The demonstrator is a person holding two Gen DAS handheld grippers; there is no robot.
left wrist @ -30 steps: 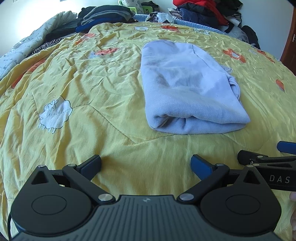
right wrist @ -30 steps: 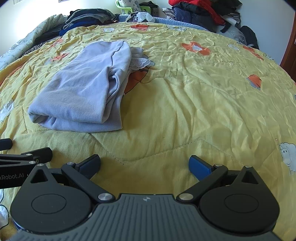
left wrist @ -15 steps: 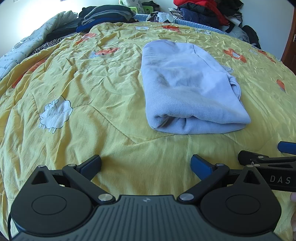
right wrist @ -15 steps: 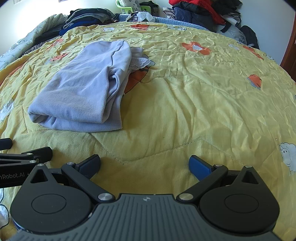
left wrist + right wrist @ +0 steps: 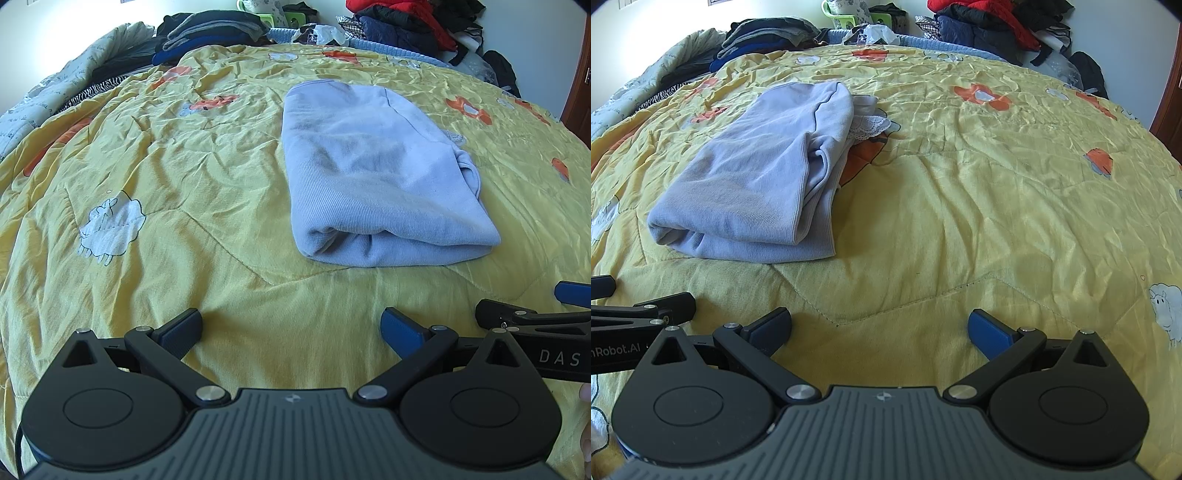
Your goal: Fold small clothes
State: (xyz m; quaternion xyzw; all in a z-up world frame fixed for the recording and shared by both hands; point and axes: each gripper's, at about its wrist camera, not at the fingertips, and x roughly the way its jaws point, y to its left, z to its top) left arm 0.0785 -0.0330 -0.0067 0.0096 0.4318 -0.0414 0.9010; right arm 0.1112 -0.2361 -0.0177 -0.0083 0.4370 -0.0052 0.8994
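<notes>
Two claws hover low over a bed covered by a wrinkled yellow quilt (image 5: 229, 236) printed with white sheep and orange flowers. Both stand wide apart at the fingers and grip nothing. From the left wrist view, the left claw (image 5: 291, 326) faces a folded pale lavender knit garment (image 5: 373, 177) that lies ahead of it and a little to its right, well clear of its blue fingertips (image 5: 400, 328). From the right wrist view, the right claw (image 5: 879, 325) has that same garment ahead and off to its left, its folded edge nearest the claw, with a bit of white lace trim (image 5: 870, 125) poking out from under the garment's far right side. Each claw shows at the edge of the other's view, so the two sit side by side near the bed's front edge, neither touching the garment. Beyond the quilt, far from both claws, a stack of dark folded clothes (image 5: 210, 33) sits to the left and a heap of red and navy clothing (image 5: 406, 26) to the right, against a white wall.
</notes>
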